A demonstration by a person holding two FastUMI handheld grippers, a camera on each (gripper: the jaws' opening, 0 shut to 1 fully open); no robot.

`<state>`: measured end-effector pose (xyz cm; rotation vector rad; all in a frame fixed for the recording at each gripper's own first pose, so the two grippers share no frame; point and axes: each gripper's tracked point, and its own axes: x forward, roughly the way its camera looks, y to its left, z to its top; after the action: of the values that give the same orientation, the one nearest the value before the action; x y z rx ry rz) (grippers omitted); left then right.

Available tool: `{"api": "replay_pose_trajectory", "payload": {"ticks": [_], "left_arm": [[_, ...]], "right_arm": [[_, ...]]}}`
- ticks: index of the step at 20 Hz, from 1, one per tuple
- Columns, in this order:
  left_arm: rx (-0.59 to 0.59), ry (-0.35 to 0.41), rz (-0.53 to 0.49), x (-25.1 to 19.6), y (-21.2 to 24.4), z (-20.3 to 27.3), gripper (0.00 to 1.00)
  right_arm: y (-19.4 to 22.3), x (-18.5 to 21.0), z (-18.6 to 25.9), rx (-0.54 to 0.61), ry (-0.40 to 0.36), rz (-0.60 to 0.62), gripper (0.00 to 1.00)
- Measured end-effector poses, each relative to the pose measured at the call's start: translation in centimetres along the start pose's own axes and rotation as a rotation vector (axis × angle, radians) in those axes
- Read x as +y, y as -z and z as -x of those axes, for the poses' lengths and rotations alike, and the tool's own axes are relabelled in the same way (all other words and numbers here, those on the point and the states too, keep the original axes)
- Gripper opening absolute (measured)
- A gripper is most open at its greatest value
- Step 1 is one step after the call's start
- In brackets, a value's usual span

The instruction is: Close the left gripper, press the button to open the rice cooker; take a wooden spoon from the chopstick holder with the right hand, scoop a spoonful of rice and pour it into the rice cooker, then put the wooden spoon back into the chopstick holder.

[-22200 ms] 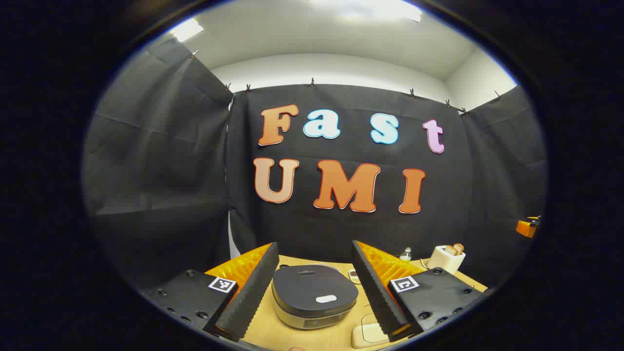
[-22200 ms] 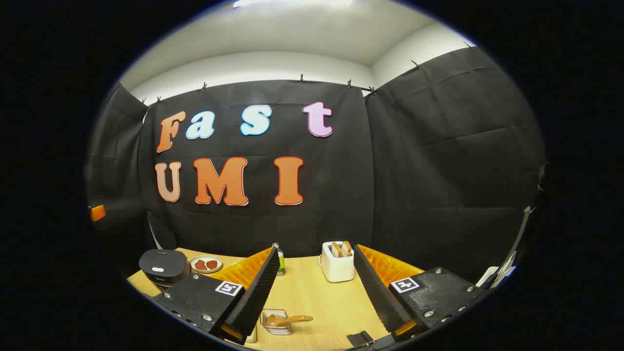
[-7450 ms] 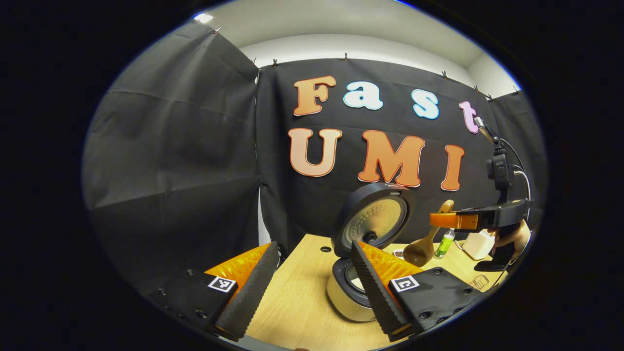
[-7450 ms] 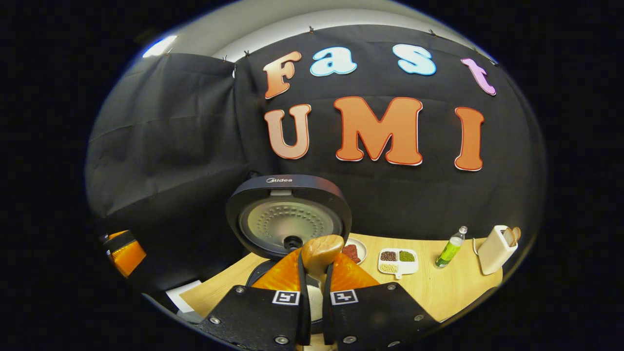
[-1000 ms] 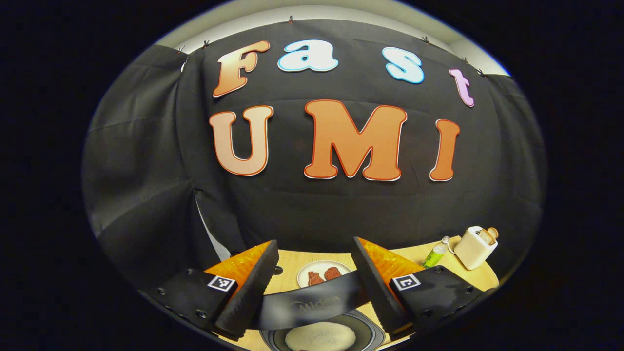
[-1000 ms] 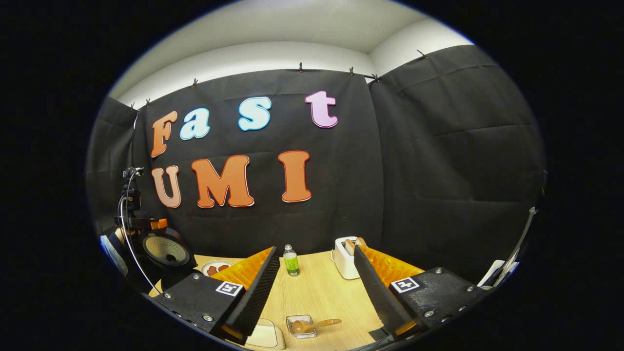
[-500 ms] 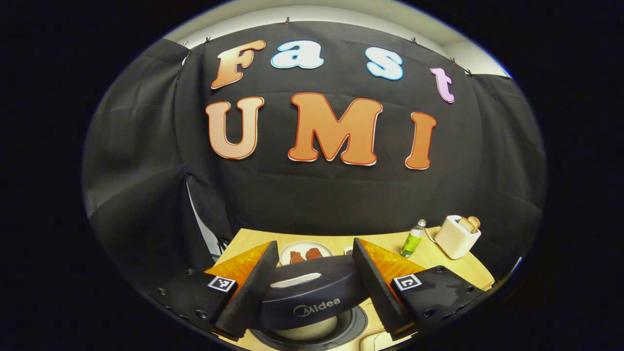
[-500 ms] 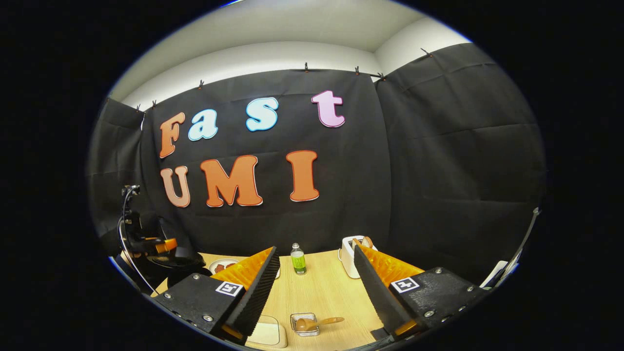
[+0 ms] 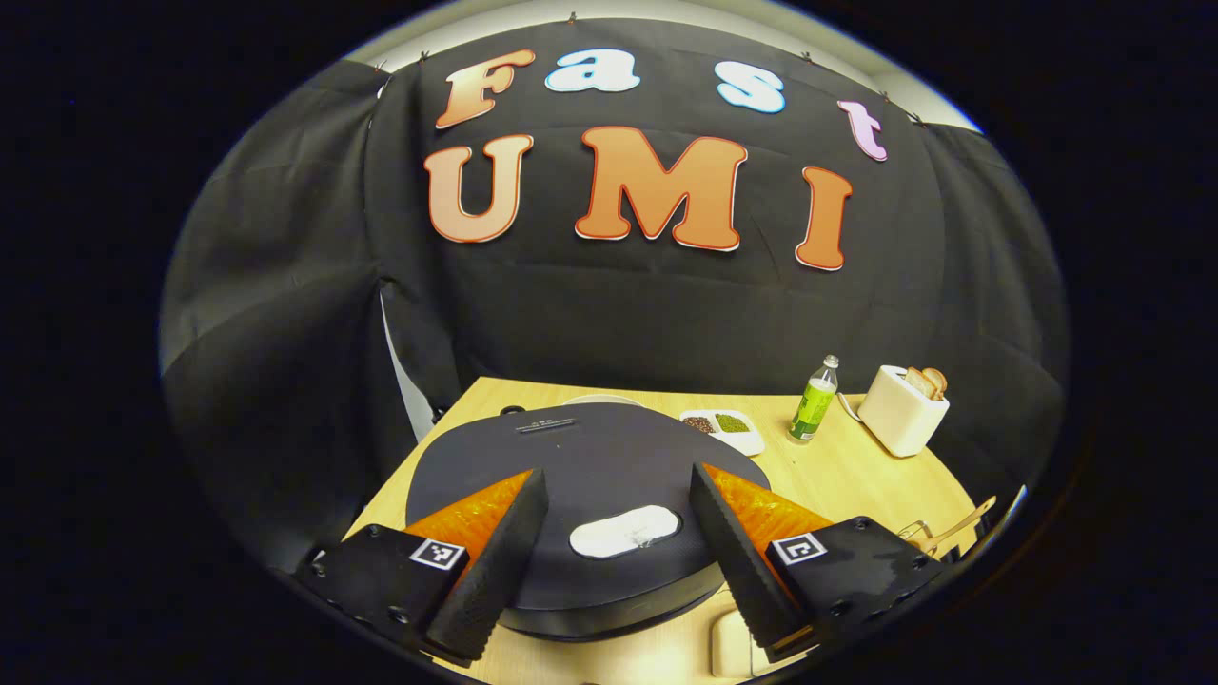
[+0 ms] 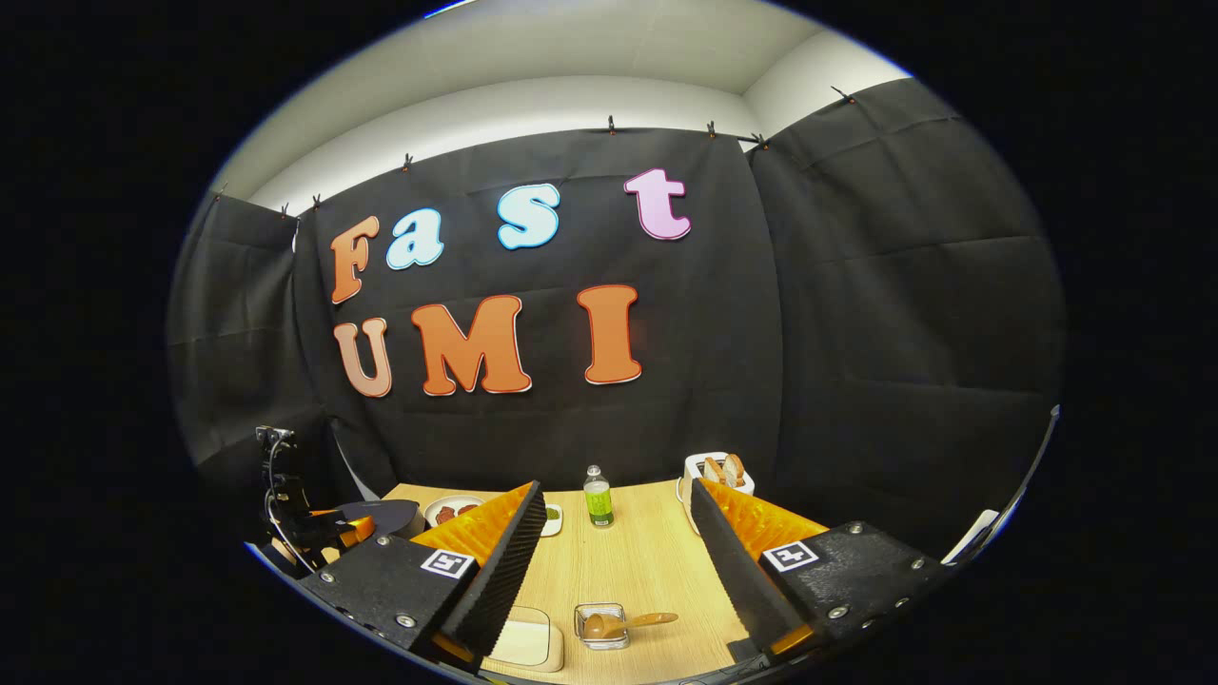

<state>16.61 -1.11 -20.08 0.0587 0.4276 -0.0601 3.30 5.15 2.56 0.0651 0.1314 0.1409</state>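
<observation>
In the left gripper view, the left gripper is seen with its 2 fingers spread wide and nothing held between them, poised just over the dark lid of the rice cooker; whether the fingers touch the lid cannot be told. The lid lies flat and shut, and its pale oval button sits in the gap between the fingers. In the right gripper view, the right gripper is likewise wide open and empty, held above the table. Just beyond its fingers the wooden spoon is found lying in the clear chopstick holder, its handle pointing to the right. Farther off on the left of that view, the cooker's closed lid is seen beside the other gripper. At the back of the table a divided dish of grains, a green bottle and a toaster are set near the wall. From this layout the task is judged essentially finished: the spoon is back in its holder and the cooker is shut. Whether rice lies inside cannot be checked with the lid down, and no listed step appears left.
</observation>
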Motion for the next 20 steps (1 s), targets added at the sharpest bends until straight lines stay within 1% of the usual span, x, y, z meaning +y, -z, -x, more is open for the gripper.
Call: {"api": "replay_pose_trajectory", "payload": {"ticks": [2,3,5,8,9,10,11,12,15,16,18,20], "left_arm": [[-0.006,-0.013,0.000,0.1,0.9,-0.1,0.94],[-0.004,-0.022,-0.011,-0.2,1.5,-0.3,1.00],[0.010,-0.033,-0.043,-0.3,2.8,-0.4,1.00],[0.011,-0.063,-0.055,-0.3,4.4,-0.4,1.00],[-0.001,-0.076,-0.067,-0.4,4.7,-0.5,0.95],[-0.021,-0.080,-0.077,-0.4,4.5,-0.4,0.95],[-0.010,-0.080,-0.079,-0.5,4.9,-0.4,1.00],[-0.025,-0.074,-0.070,-0.5,4.8,-0.4,0.95],[-0.037,-0.069,-0.064,-0.6,6.0,-0.4,0.97],[-0.071,-0.066,-0.076,-0.6,5.5,-0.5,0.97],[-0.077,-0.065,-0.076,-0.6,5.8,-0.6,1.00],[-0.081,-0.068,-0.089,-0.6,5.4,-0.6,1.00]], "right_arm": [[0.4,-0.1,-0.1,0.010,-0.007,-0.001,0.95],[0.5,-0.1,-0.2,0.014,-0.011,-0.003,0.95],[1.0,-0.1,-0.5,0.026,-0.020,-0.008,0.95],[1.4,0.0,-1.0,0.038,-0.031,-0.004,0.95],[1.4,-0.1,-1.1,0.039,-0.033,-0.002,0.95],[1.4,-0.1,-1.2,0.042,-0.036,-0.002,0.95],[1.6,0.0,-1.5,0.045,-0.039,-0.003,0.95],[1.7,0.0,-1.7,0.049,-0.042,-0.005,0.95],[2.3,0.4,-2.2,0.063,-0.058,-0.008,0.95],[2.4,0.5,-2.3,0.068,-0.063,-0.004,0.95],[2.6,0.5,-2.4,0.071,-0.066,0.010,0.95],[2.6,0.4,-2.5,0.069,-0.065,0.012,0.95]]}}
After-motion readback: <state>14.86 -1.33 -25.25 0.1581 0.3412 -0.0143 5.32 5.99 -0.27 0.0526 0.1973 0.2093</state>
